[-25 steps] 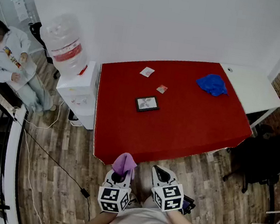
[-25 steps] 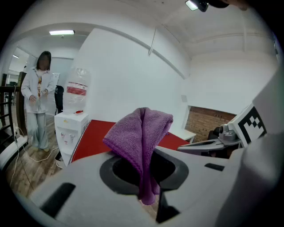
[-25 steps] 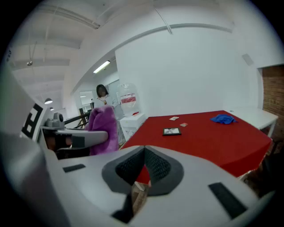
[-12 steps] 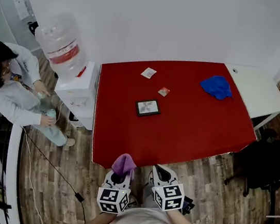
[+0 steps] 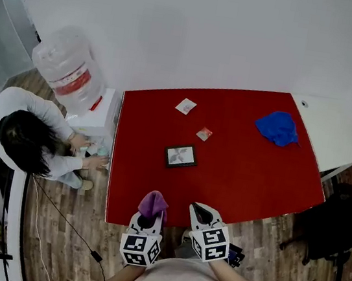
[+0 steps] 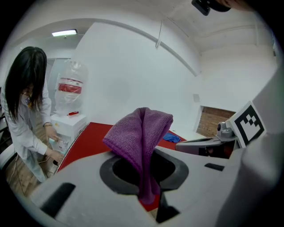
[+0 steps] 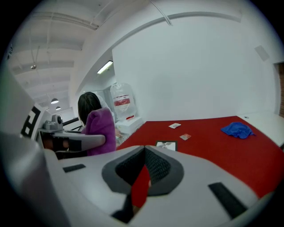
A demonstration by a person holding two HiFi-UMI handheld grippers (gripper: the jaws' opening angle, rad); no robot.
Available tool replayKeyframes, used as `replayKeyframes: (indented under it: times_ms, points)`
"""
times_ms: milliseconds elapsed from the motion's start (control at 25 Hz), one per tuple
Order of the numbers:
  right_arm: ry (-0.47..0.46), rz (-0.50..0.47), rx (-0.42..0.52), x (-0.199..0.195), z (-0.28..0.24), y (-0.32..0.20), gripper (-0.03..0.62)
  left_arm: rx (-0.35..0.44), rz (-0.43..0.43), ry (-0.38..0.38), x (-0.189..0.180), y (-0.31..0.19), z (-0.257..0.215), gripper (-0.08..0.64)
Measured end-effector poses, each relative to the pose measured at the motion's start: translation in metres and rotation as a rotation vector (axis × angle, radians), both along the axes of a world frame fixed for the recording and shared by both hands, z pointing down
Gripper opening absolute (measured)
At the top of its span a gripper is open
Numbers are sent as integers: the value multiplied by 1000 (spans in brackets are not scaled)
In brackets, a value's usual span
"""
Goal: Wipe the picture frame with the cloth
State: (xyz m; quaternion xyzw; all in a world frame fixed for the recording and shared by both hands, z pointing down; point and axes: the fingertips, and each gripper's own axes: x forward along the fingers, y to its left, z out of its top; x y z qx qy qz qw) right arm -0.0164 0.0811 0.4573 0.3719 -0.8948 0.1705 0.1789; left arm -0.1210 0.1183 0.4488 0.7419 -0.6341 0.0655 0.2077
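Now, the red table [image 5: 256, 175] stands before you. At its near edge your left gripper [image 5: 150, 214] pinches the purple cloth [image 5: 153, 202]; your right gripper [image 5: 199, 212] beside it is pressed together, empty. The picture frame [image 5: 181, 156] lies near the table's middle.

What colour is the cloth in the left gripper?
Purple cloth, clearest in the left gripper view.

1. The picture frame [image 5: 181, 156] lies in the middle of the table [image 5: 256, 175], with the near card [image 5: 204, 133] and the far card [image 5: 186, 106] behind it.
2. A spare cloth [image 5: 278, 128] lies at the far right.
3. The left gripper [image 5: 149, 216], clamping a cloth [image 5: 154, 202], and the right gripper [image 5: 199, 212] hang side by side before the table's near edge.
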Motion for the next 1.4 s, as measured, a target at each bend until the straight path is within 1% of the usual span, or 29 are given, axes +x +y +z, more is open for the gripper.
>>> replayKeyframes:
  times_ms: [160,320,680,920,1120,1200,1240,1280,1400]
  points:
    - [5,-17,-3,2,0,-30,5,3,-19,3,5,-28,-1,63]
    - [9,-18,-21,0,3,-40,5,-5,-19,2,5,-42,2,63]
    - [7,18,-30,-12,0,-61,5,-32,37,11,-4,-70,4,63]
    - [4,56,-40,-11,3,-73,5,-45,62,0,-11,-85,9,63]
    - [11,62,-49,-17,9,-81,5,-54,76,-19,-15,-98,16,63]
    - [20,57,-48,-21,12,-85,5,-56,83,-48,-21,-107,21,63]
    - [24,55,-48,-23,13,-87,5,-54,93,-76,-24,-113,23,63]
    - [27,53,-47,-25,15,-88,5,-50,109,-114,-28,-120,25,63]
    - [37,53,-44,-30,22,-94,5,-37,176,-261,-38,-144,34,63]
